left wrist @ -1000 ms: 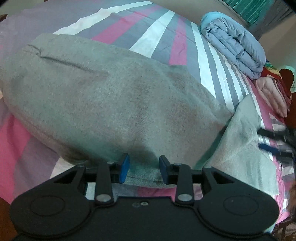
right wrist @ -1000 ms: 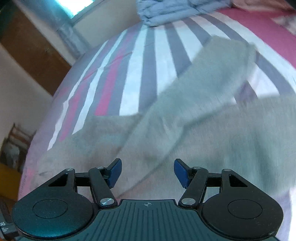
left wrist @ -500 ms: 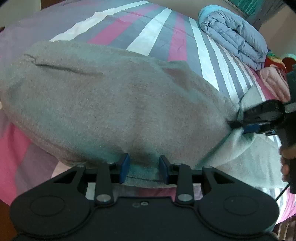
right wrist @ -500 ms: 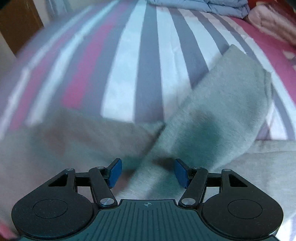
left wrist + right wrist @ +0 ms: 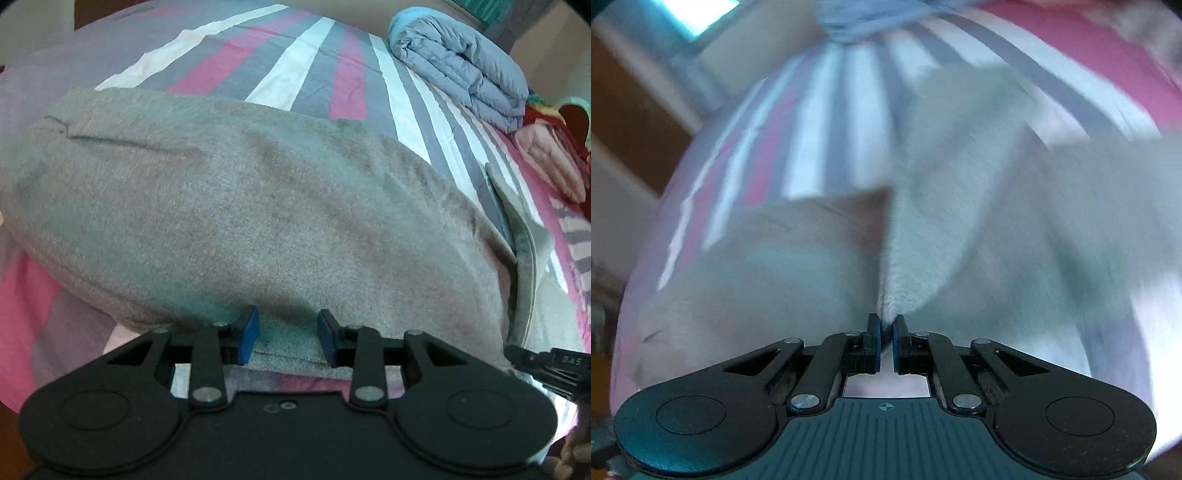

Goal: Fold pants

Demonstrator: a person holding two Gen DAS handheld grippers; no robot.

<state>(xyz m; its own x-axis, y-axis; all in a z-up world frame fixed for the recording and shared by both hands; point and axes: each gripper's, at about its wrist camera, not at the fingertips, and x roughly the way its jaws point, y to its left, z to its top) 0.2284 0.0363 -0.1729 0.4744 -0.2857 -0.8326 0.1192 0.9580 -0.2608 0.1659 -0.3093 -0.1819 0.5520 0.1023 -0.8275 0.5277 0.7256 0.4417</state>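
The grey pants [image 5: 258, 206] are spread flat across your striped bed sheet [image 5: 317, 70], which gives you room to fold. Your left gripper [image 5: 287, 334] sits at the near edge with its pads narrowed on the cloth between them, so I'd guess it's pinning that side down. Your right gripper [image 5: 885, 338] is pinched tight on a ridge of the pants, probably so you can carry that part over. The folded blanket [image 5: 461, 70] at the far end stays well clear.

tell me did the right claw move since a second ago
Yes. The right claw dropped toward the pants and shut on a fold; the striped sheet now sits farther up the right wrist view.
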